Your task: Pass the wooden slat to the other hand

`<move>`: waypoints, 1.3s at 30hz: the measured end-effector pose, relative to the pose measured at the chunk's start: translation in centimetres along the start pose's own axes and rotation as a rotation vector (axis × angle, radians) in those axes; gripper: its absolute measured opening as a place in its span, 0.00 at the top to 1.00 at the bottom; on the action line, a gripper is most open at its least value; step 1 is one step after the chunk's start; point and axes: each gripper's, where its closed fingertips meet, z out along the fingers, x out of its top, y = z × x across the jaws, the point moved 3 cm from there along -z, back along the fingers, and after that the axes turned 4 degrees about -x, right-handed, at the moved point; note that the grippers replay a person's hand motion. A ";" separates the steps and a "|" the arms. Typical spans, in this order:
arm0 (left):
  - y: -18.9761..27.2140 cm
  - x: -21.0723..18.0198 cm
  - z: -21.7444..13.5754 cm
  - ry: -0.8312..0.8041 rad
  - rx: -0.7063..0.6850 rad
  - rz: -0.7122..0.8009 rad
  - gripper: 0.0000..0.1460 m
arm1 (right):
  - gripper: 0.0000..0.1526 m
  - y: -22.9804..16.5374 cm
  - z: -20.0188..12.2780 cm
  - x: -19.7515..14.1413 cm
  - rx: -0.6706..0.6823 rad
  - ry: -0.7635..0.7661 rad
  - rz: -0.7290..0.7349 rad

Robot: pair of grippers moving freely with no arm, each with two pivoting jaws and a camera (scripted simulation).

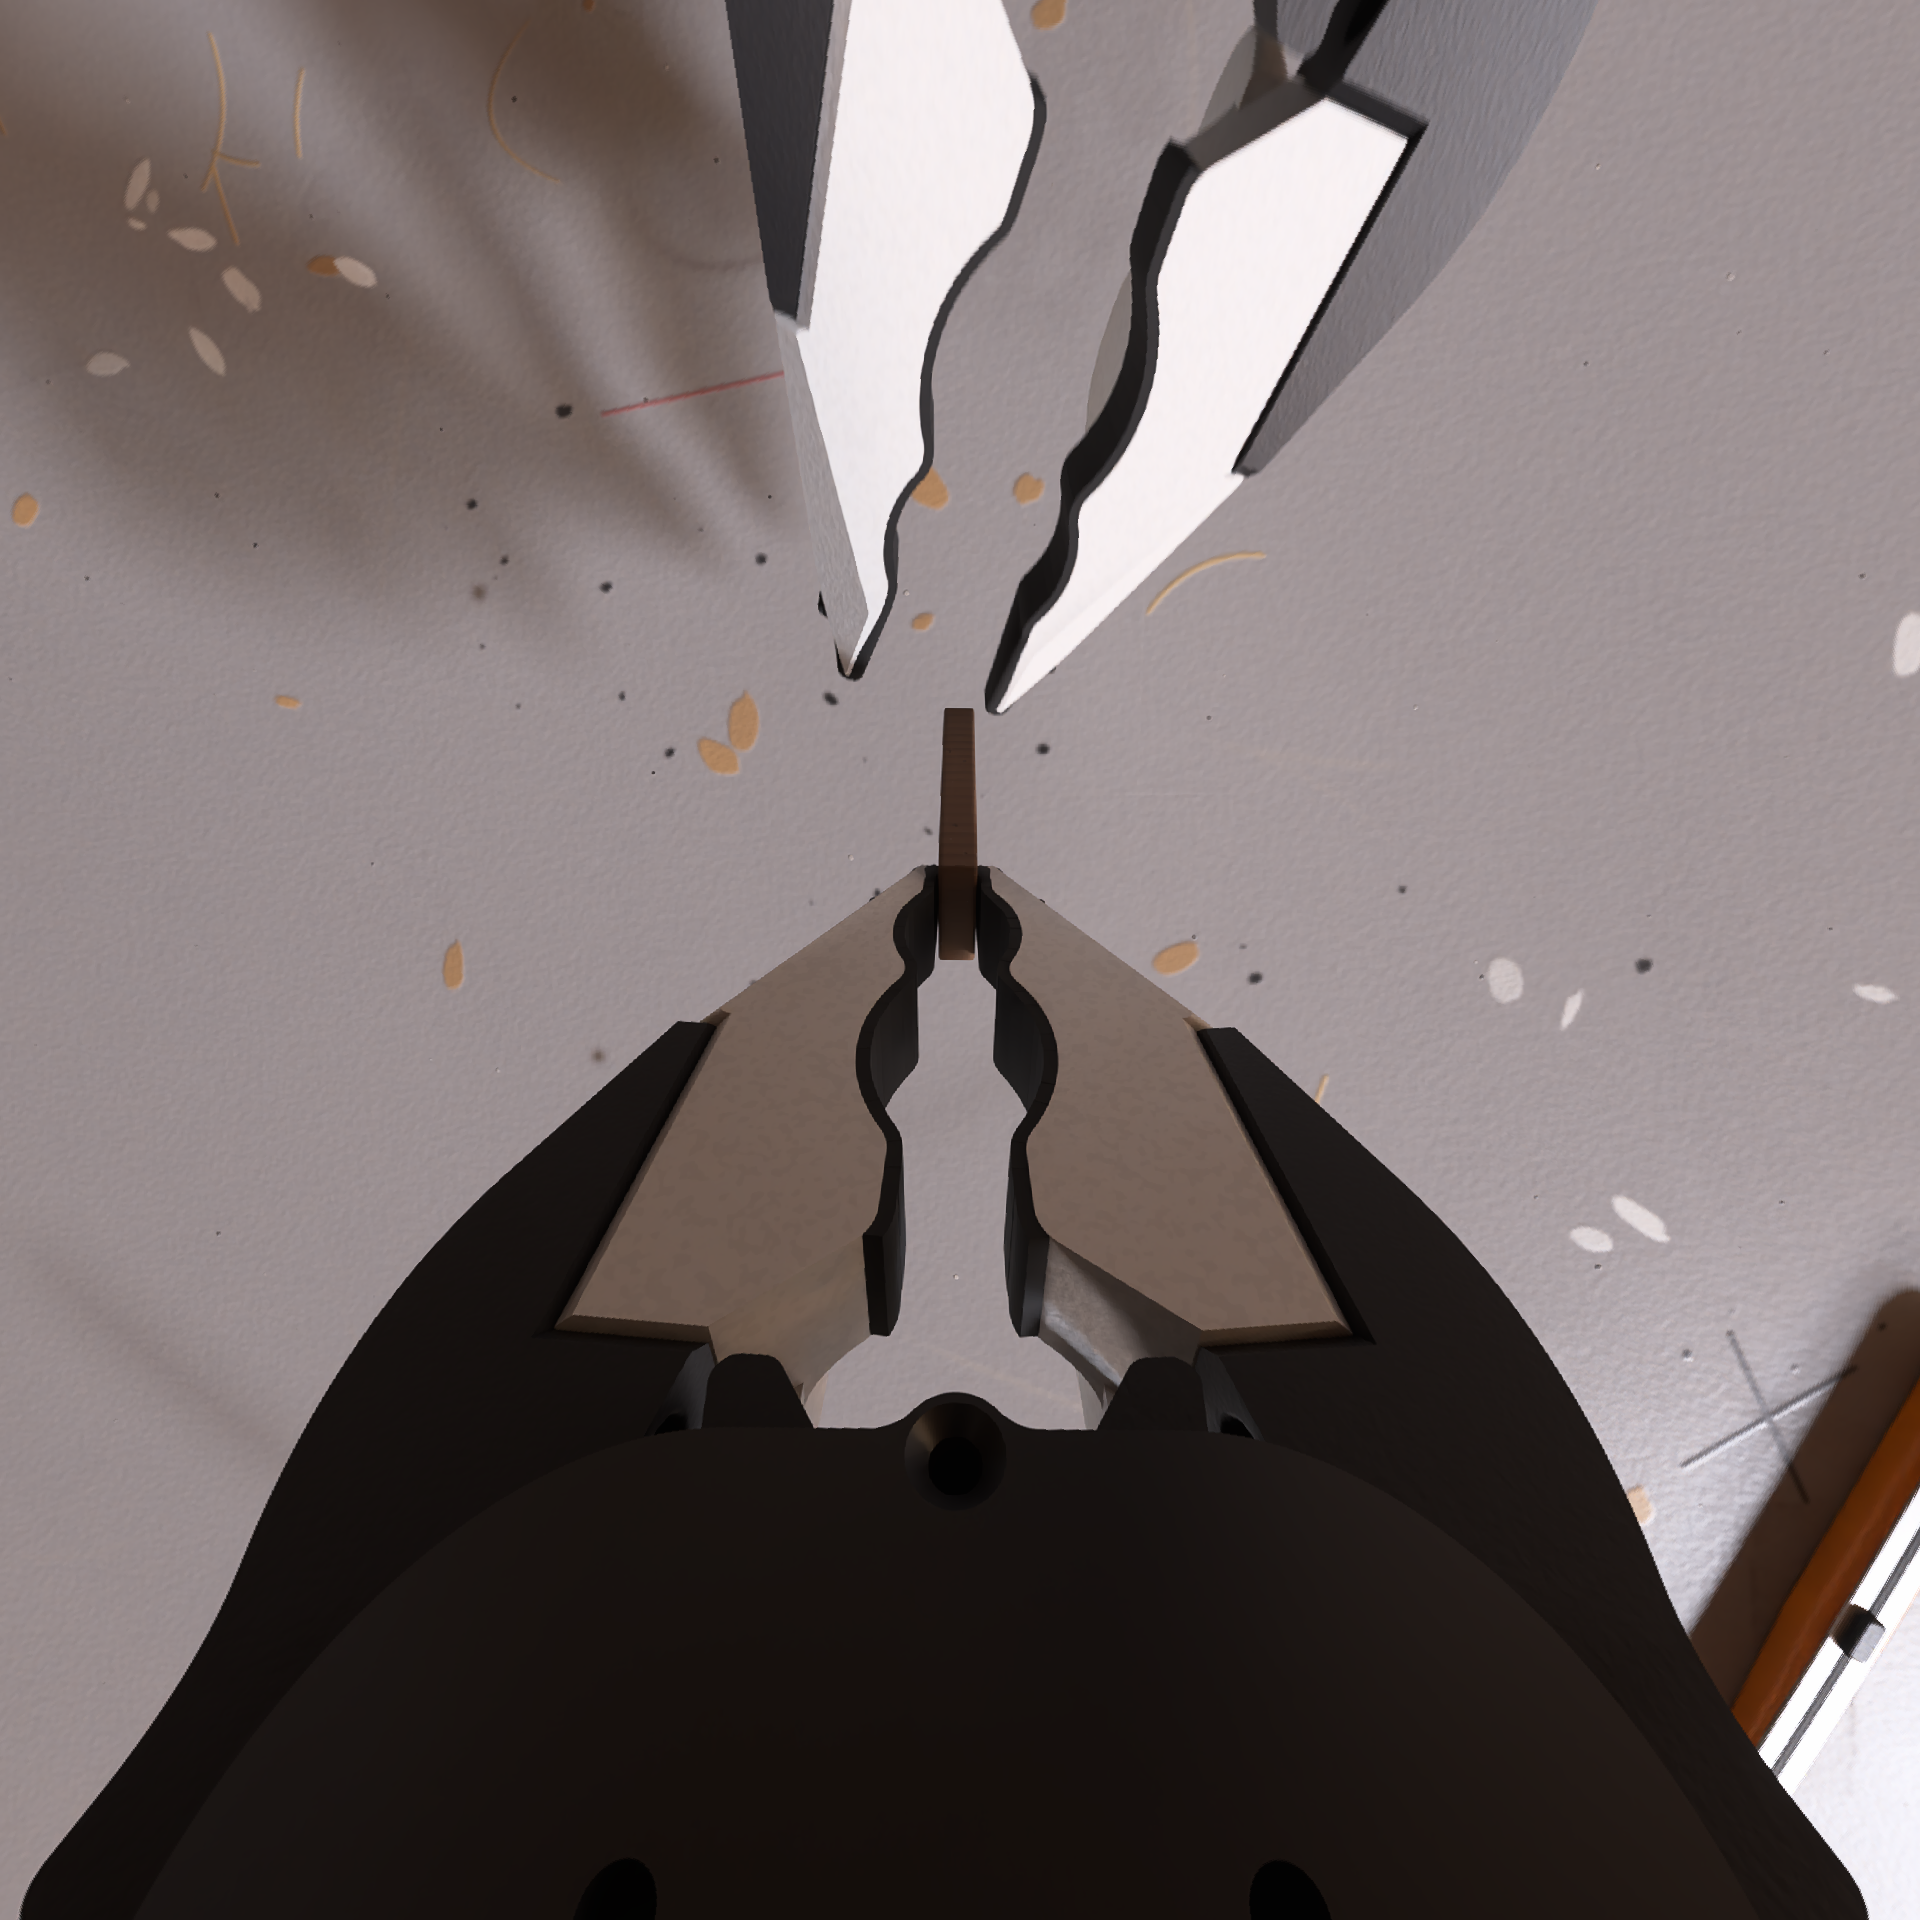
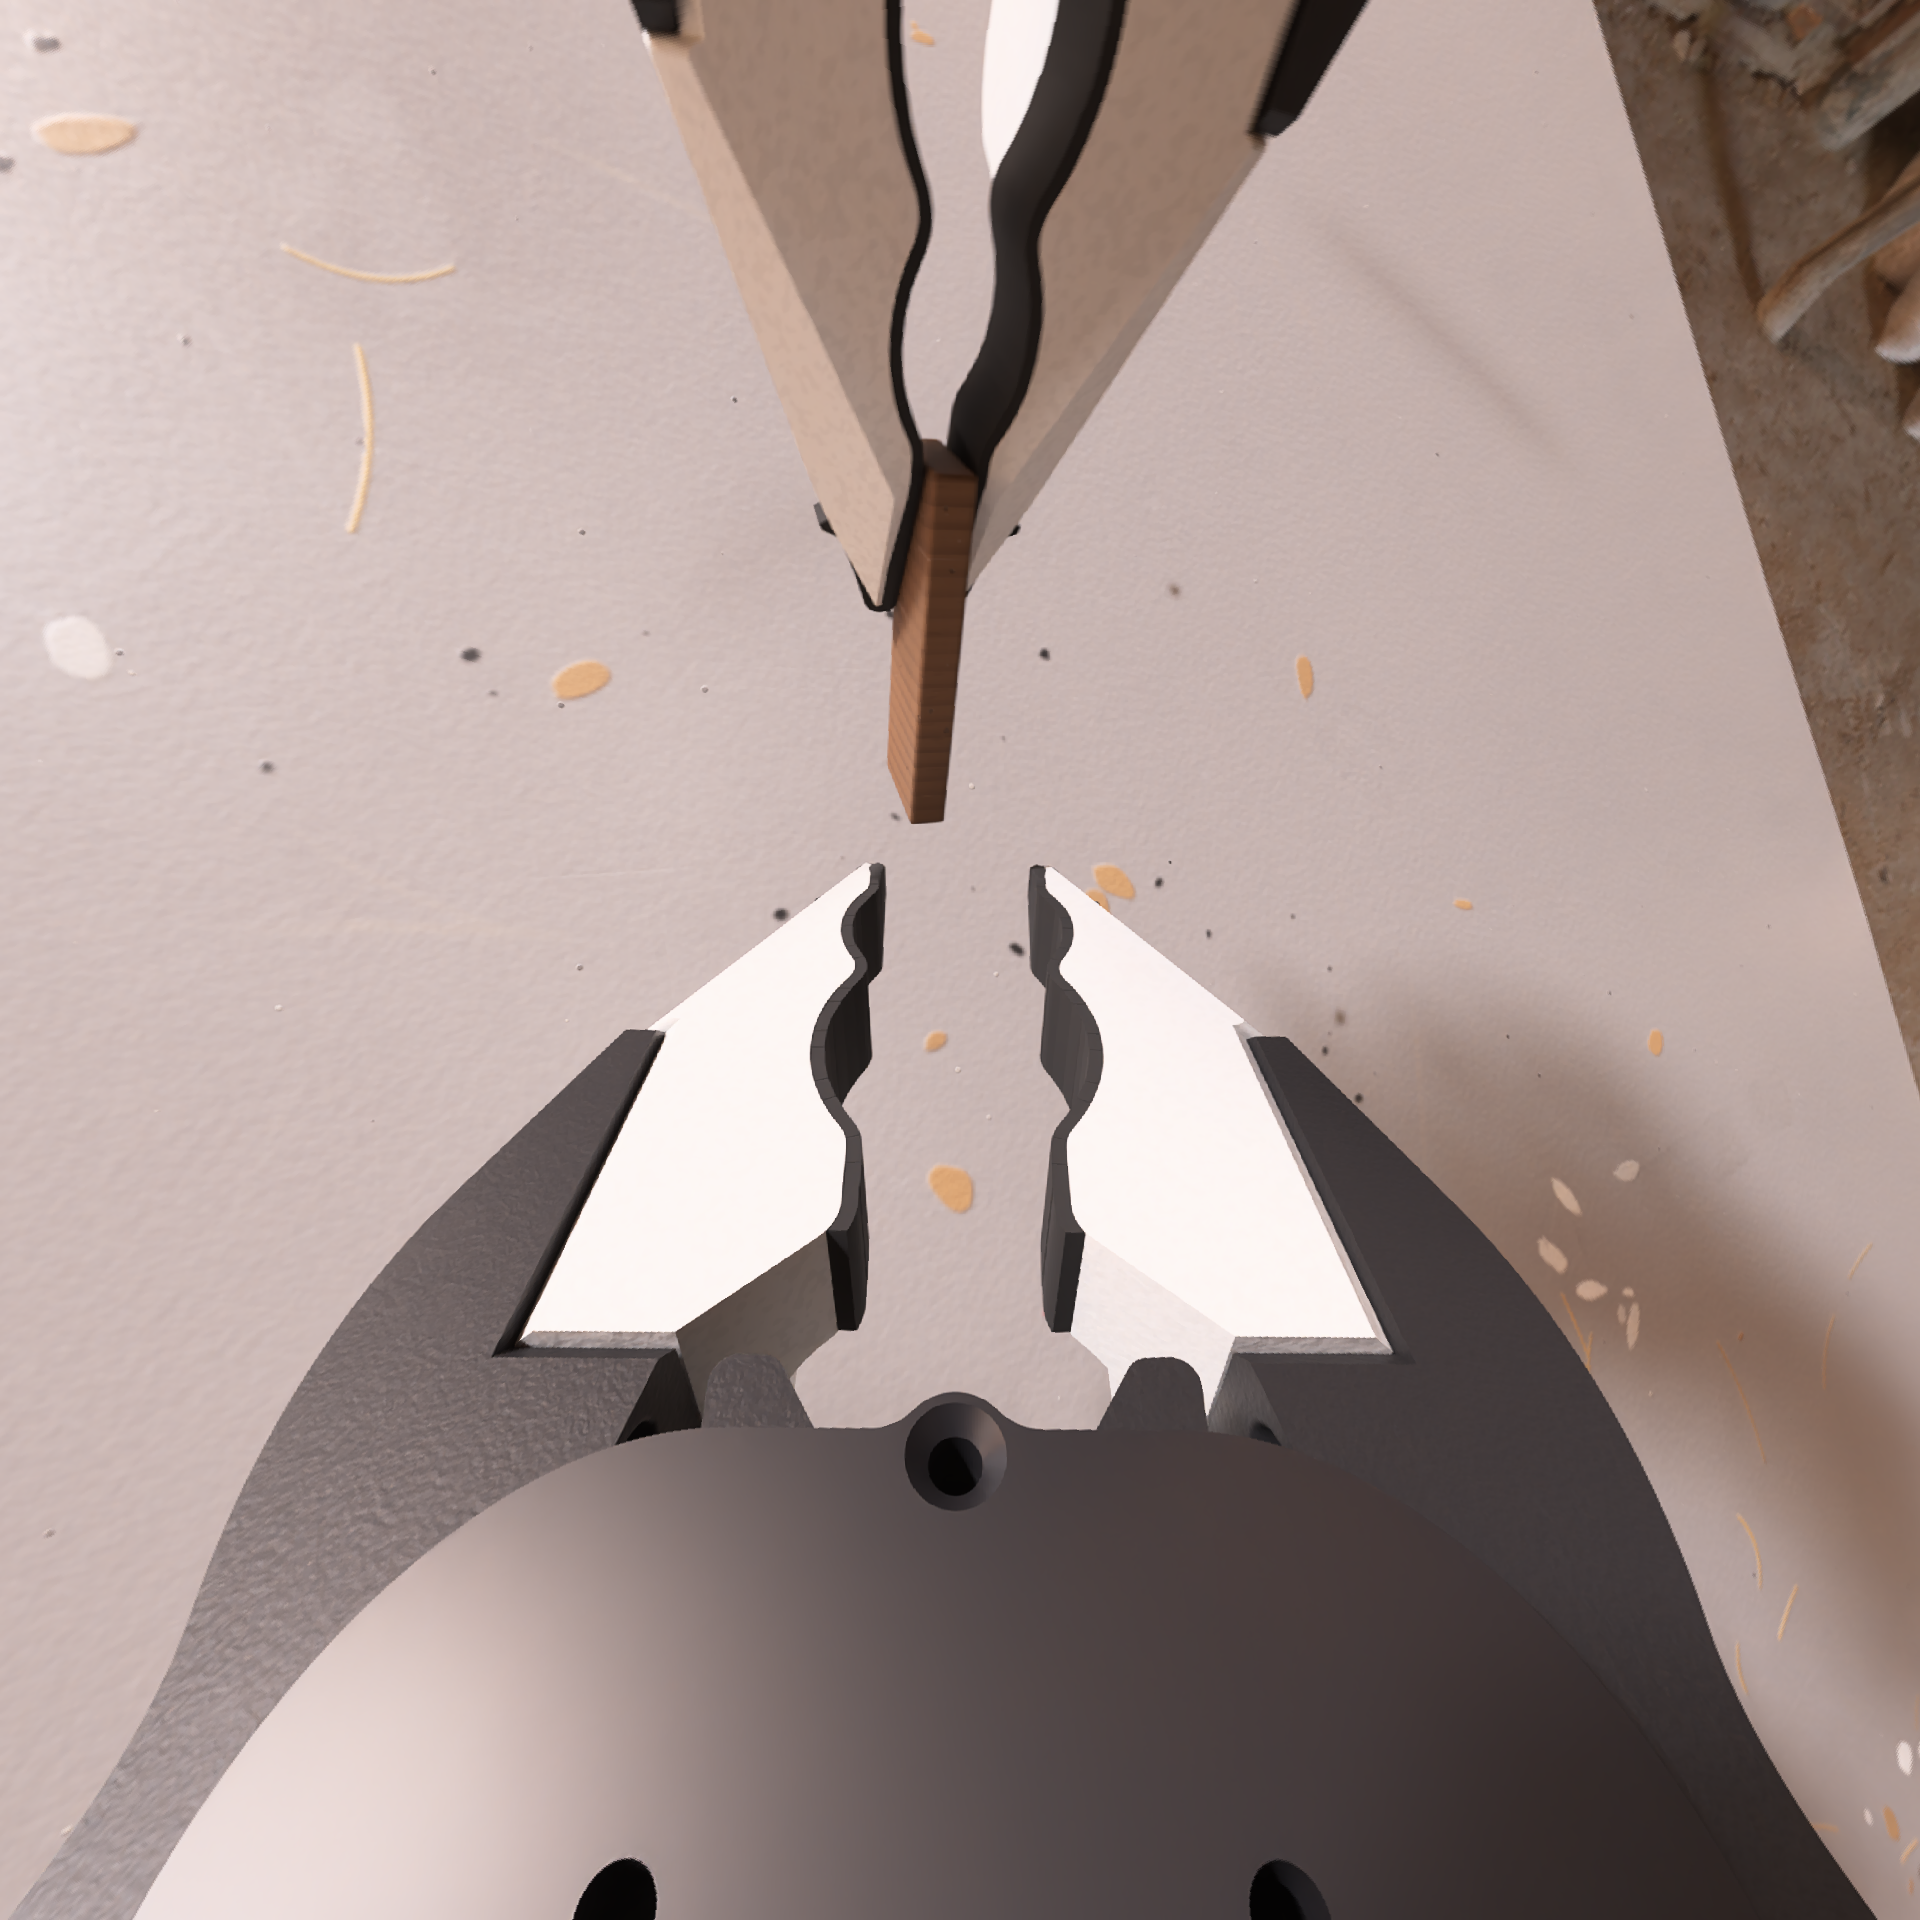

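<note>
My left gripper (image 1: 957, 875) is shut on a thin brown wooden slat (image 1: 957, 805), which sticks out past its fingertips, seen edge-on. My right gripper (image 1: 923, 688) faces it from the far side, open, its tips just short of the slat's free end. In the right wrist view the right gripper (image 2: 957, 871) is open and empty. The slat (image 2: 928, 686) points toward it and ends a little beyond its tips. The left gripper (image 2: 928, 592) clamps the slat's far part.
Below lies a pale grey work surface (image 1: 364, 831) strewn with wood chips and dark specks. An orange-and-white tool (image 1: 1860, 1621) lies at the lower right of the left wrist view. The surface edge and wood debris (image 2: 1808, 260) show at the upper right of the right wrist view.
</note>
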 end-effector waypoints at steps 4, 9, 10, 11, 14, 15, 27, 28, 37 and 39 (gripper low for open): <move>0.0 0.1 0.0 0.008 -0.007 -0.002 0.96 | 0.77 -0.1 1.0 -0.2 -0.009 -0.016 -0.045; 0.0 -0.1 0.0 -0.009 0.003 0.000 0.96 | 0.81 -0.1 1.2 -0.1 -0.008 -0.005 -0.046; -0.1 -0.1 0.0 -0.011 0.004 -0.001 0.96 | 0.81 -0.2 1.3 -0.1 0.001 -0.001 -0.038; -0.1 -0.1 0.0 -0.015 0.006 -0.002 0.96 | 0.82 -0.3 1.3 -0.1 0.011 0.002 -0.032; -0.3 -0.2 0.1 -0.032 0.025 -0.004 0.96 | 0.84 -0.6 1.5 -0.1 0.042 0.003 -0.029; -0.3 -0.3 0.1 -0.040 0.033 -0.004 0.96 | 0.84 -0.6 1.5 -0.1 0.047 0.003 -0.032; -0.5 0.1 0.2 -0.032 0.036 -0.024 0.96 | 0.85 -0.3 1.3 -0.3 0.029 -0.004 -0.020; -0.4 0.1 0.2 -0.030 0.029 -0.025 0.96 | 0.84 -0.2 1.3 -0.3 0.021 -0.006 -0.010; -0.1 0.6 0.4 -0.016 0.011 -0.028 0.96 | 0.79 -0.4 1.2 1.1 0.055 0.094 0.090; -0.1 0.6 0.5 -0.017 0.005 -0.029 0.96 | 0.85 -0.3 1.1 1.1 0.061 0.101 0.091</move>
